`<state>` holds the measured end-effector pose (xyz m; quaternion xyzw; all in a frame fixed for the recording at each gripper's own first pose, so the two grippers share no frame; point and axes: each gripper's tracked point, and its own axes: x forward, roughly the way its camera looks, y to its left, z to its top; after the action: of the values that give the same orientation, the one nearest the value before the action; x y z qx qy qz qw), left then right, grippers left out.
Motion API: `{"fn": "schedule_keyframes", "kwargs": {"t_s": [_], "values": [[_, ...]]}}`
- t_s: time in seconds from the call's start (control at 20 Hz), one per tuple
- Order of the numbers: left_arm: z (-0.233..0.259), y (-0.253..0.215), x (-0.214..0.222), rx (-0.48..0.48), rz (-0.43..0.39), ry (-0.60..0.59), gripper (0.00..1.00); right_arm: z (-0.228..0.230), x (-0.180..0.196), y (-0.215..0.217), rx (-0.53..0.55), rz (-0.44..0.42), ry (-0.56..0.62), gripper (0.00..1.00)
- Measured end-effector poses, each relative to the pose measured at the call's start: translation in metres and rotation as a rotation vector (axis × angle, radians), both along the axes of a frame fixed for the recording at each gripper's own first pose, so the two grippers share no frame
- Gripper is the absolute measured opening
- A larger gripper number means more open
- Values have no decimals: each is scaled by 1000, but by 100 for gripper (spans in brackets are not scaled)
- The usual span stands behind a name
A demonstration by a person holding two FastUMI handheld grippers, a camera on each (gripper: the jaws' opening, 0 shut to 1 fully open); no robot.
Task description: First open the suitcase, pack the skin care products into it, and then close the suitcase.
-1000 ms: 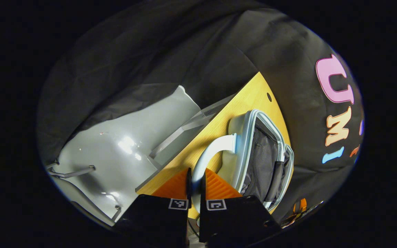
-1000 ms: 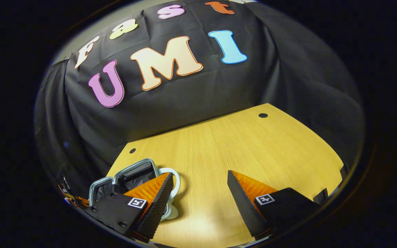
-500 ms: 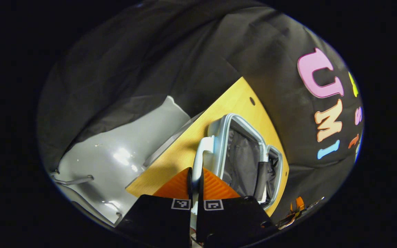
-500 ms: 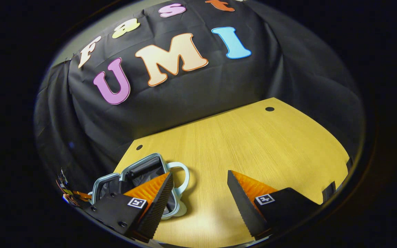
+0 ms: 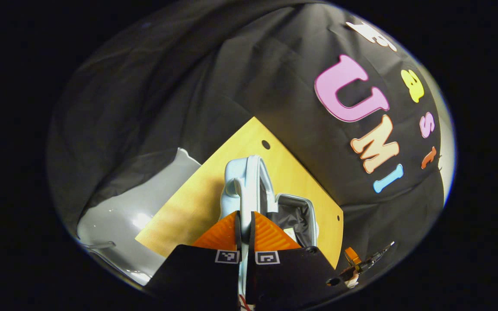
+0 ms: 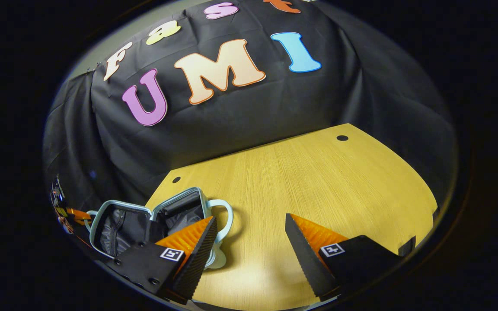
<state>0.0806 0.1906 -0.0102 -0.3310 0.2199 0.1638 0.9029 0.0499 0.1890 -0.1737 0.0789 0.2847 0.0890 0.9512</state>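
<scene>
A small light-blue suitcase (image 5: 253, 177) lies on the wooden table (image 5: 197, 203). My left gripper (image 5: 244, 224) is shut on its curved handle (image 5: 241, 190), and I see that half edge-on. Beside it lies the other half (image 5: 294, 214) with dark lining; a pale item low inside it is too small to identify. In the right gripper view the suitcase (image 6: 119, 226) is spread open at the lower left, with a second loop handle (image 6: 227, 211) toward the table's middle. My right gripper (image 6: 251, 233) is open above the bare wood, holding nothing, its left finger (image 6: 193, 244) overlapping the case.
The table (image 6: 318, 181) stretches bare to the right and back, with small round holes (image 6: 342, 138) near its far corners. Grey floor (image 5: 115, 216) lies beyond the table's left edge. Black cloth walls surround the table on the far sides.
My left gripper has swung with the handle, so the held half now shows edge-on. In the right gripper view the two halves lie wider apart. The right gripper has stayed open and nearly still.
</scene>
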Motion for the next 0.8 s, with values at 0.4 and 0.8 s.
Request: {"fn": "schedule_keyframes", "kwargs": {"t_s": [0.4,0.8], "values": [[63,-101,72,81,-189,-60,0,2,1,-33,-10,9,-4,98],[68,-219,156,43,-387,-88,0,4,9,-64,-24,13,-23,98]]}}
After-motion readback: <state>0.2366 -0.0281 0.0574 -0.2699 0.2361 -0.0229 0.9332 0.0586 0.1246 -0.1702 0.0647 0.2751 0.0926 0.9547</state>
